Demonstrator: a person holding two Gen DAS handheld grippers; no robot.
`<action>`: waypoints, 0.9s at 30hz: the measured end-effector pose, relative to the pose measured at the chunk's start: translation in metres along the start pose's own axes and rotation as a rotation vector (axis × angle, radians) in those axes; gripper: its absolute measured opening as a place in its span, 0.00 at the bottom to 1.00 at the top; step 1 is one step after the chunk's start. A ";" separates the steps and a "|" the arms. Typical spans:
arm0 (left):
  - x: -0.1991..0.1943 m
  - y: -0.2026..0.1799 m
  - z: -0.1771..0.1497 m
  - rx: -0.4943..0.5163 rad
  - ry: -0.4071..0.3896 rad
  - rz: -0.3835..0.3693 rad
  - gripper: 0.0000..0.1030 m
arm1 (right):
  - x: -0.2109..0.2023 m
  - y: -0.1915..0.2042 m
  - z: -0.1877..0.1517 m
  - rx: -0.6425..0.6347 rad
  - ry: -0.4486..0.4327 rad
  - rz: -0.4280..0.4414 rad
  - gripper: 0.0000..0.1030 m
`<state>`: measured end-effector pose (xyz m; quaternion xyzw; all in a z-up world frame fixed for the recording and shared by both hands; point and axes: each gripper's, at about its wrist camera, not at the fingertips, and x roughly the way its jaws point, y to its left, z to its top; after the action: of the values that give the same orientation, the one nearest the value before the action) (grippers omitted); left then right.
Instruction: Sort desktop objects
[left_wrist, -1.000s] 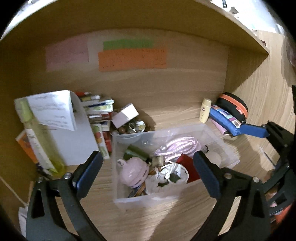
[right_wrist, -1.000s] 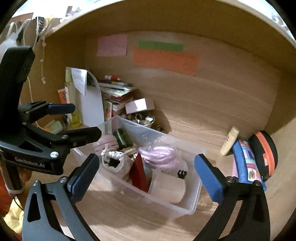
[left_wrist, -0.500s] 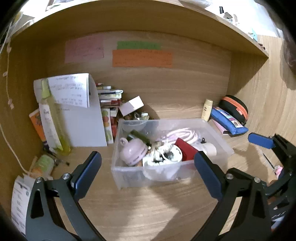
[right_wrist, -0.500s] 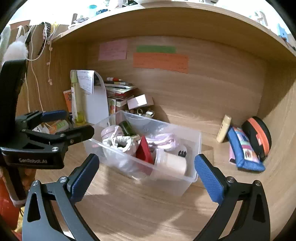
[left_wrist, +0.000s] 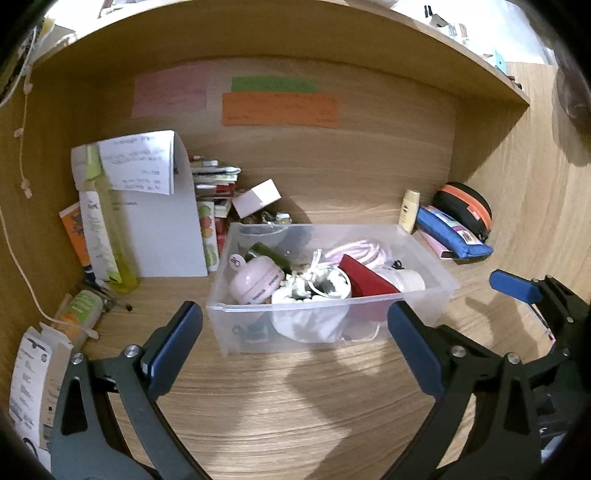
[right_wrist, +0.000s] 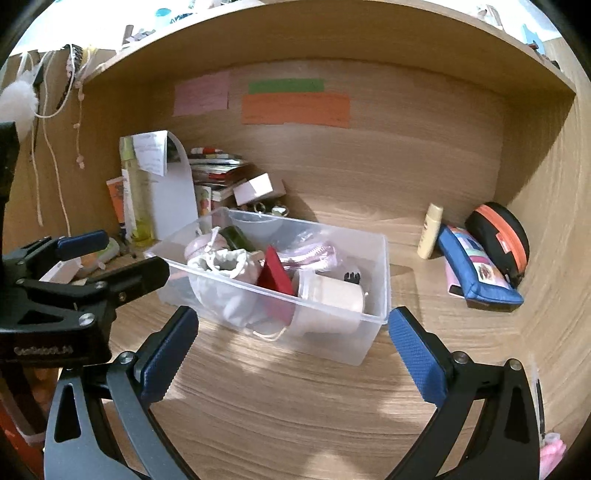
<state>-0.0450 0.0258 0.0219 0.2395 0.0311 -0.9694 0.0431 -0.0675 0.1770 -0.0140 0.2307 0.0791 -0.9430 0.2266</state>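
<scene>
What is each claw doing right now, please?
Left claw: open, holding nothing.
Right claw: open, holding nothing.

A wooden tabletop (left_wrist: 295, 406) inside an alcove carries a clear plastic bin (left_wrist: 424, 295) at centre, a stack of books (left_wrist: 214, 177) and a white box (left_wrist: 256, 197) behind it, a cream tube (left_wrist: 410, 210), blue pouch (left_wrist: 454, 236) and black-and-orange case (left_wrist: 465, 206) at right
</scene>
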 end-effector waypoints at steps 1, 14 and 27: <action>0.001 0.000 0.000 -0.005 0.002 -0.001 0.99 | 0.001 0.000 0.000 0.000 0.005 0.002 1.00; 0.016 0.008 -0.002 -0.030 0.032 0.002 0.99 | 0.009 -0.001 -0.007 0.021 0.034 0.011 1.00; 0.022 0.008 -0.004 -0.031 0.048 0.001 0.99 | 0.012 -0.010 -0.008 0.073 0.046 0.036 1.00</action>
<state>-0.0618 0.0165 0.0074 0.2621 0.0470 -0.9628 0.0463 -0.0783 0.1828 -0.0265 0.2620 0.0459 -0.9353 0.2333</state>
